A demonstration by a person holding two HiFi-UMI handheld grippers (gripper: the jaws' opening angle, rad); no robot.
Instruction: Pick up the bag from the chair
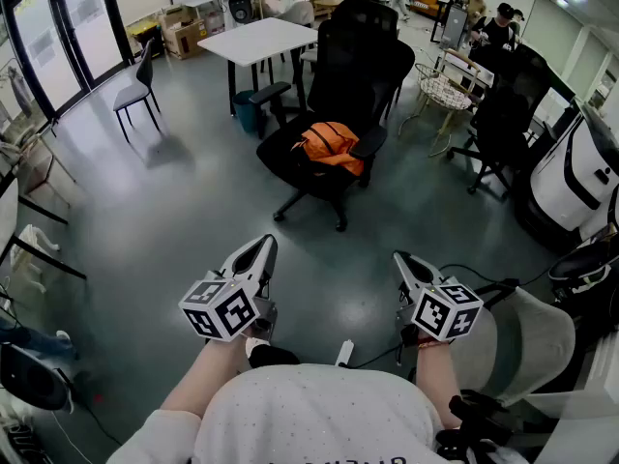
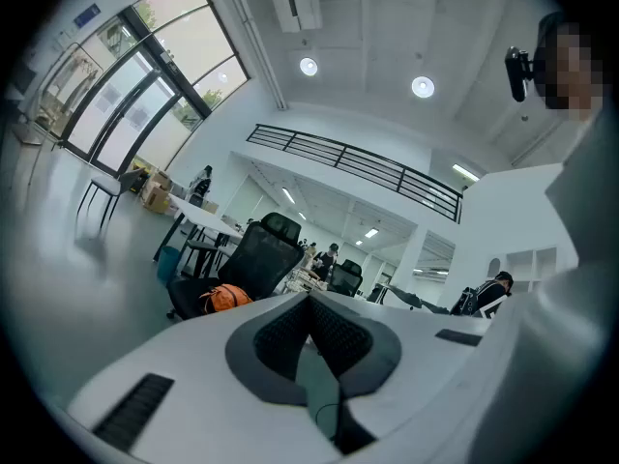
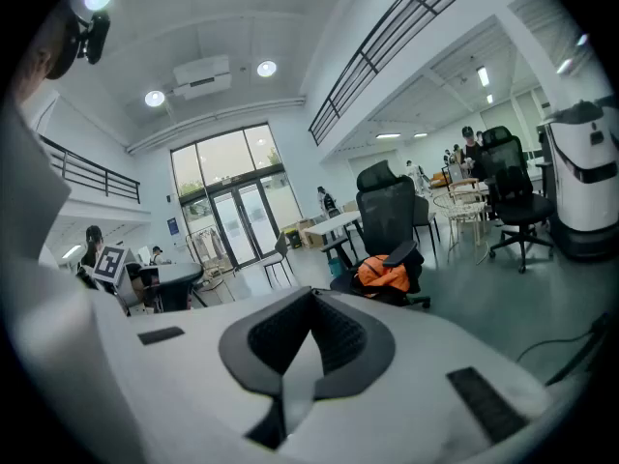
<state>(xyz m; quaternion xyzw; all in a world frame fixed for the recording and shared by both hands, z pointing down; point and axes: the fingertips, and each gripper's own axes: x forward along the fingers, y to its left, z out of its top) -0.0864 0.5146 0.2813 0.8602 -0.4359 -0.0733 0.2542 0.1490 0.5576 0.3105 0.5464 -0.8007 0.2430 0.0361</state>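
Head view: orange bag (image 1: pixel 331 146) lies on the seat of a black chair (image 1: pixel 363 61) at 12 o'clock, well apart from both claws. Left claw (image 1: pixel 263 247) sits at 7 o'clock and right claw (image 1: pixel 400 259) at 5 o'clock, both pointing toward the chair. Left gripper view: jaws together, nothing between them. Right gripper view: the same. White desk (image 1: pixel 256 39) stands behind the chair at 11 o'clock.
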